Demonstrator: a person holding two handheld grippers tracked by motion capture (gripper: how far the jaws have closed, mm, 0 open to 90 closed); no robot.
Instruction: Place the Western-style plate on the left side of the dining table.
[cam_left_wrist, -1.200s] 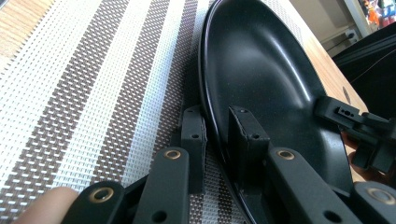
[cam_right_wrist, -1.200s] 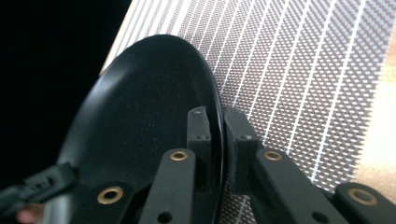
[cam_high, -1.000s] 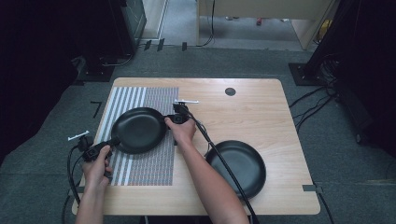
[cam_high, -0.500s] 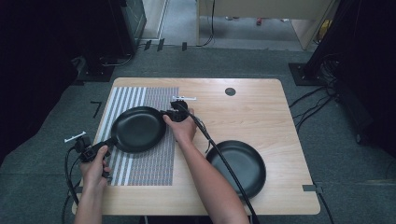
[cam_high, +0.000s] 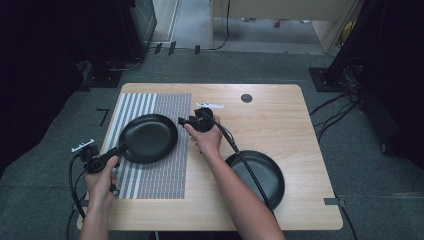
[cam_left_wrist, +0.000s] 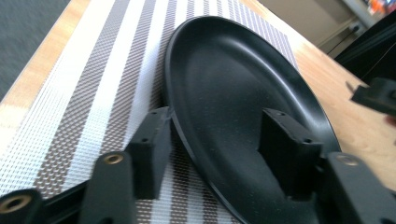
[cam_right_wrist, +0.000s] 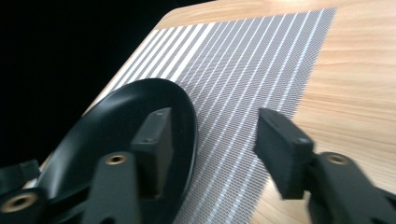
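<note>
A black pan (cam_high: 149, 138) lies on the striped placemat (cam_high: 150, 185) at the table's left. My left gripper (cam_high: 116, 150) reaches it from the near left and stands open. One of its jaws is inside the pan (cam_left_wrist: 233, 79), the other outside over the placemat (cam_left_wrist: 93, 70), with the rim between them. My right gripper (cam_high: 182, 121) comes from the opposite side, also open. Its left jaw hangs over the pan (cam_right_wrist: 116, 126) and its right jaw over the placemat (cam_right_wrist: 243, 60). Neither pair of jaws is pressed onto the rim.
A second black pan (cam_high: 272, 175) sits on the bare wooden table (cam_high: 280, 120) at the near right, with the right gripper's cable trailing across it. A small dark round grommet (cam_high: 246, 98) is at the back. Dark equipment and cables surround the table on the floor.
The left hand and its gripper have drifted slightly toward the table's left edge. The pan and the right gripper stay about where they were.
</note>
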